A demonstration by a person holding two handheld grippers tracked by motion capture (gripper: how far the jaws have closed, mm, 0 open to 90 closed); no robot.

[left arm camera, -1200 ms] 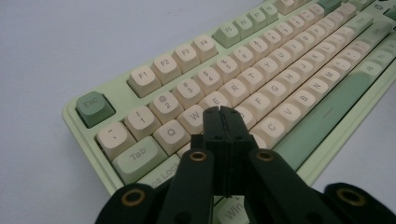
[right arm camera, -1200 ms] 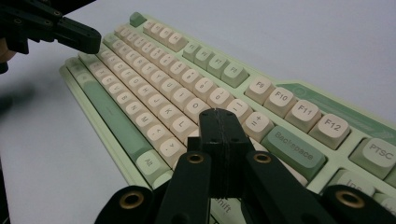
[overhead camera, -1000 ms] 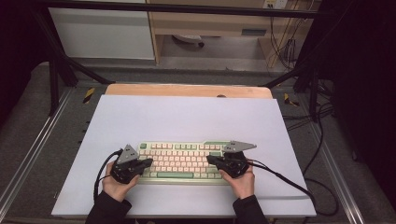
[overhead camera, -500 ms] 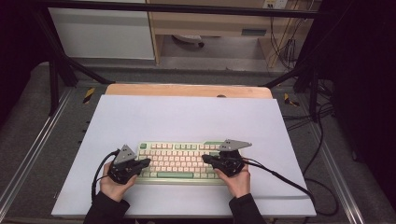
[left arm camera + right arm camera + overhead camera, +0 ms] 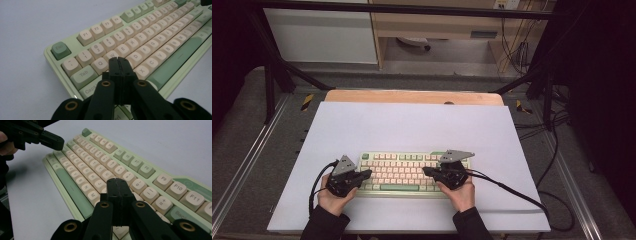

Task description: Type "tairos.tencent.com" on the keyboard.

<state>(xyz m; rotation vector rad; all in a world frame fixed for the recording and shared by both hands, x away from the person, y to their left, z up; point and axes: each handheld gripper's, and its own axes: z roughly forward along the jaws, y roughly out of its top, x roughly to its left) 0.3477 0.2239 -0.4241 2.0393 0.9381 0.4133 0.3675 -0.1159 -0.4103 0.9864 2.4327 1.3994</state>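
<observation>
A pale green keyboard (image 5: pixel 404 171) with cream keys lies on the white mat near the front of the table. My left gripper (image 5: pixel 368 173) hovers over its left end, jaws shut with nothing between them, its tip above the A and S keys (image 5: pixel 118 58). My right gripper (image 5: pixel 426 171) is over the right half, also shut and empty, its tip above the keys near I and O (image 5: pixel 115 180). Both point inward toward each other. In the right gripper view the left gripper (image 5: pixel 58 144) hangs above the keyboard's far end.
The white mat (image 5: pixel 412 125) covers most of a wooden table (image 5: pixel 412 96). Black cables (image 5: pixel 512 190) trail from both grippers across the mat, the right one running off toward the table's right side. Metal rails (image 5: pixel 242 165) flank the table.
The right gripper has shifted slightly left over the keys. The left gripper has stayed where it was.
</observation>
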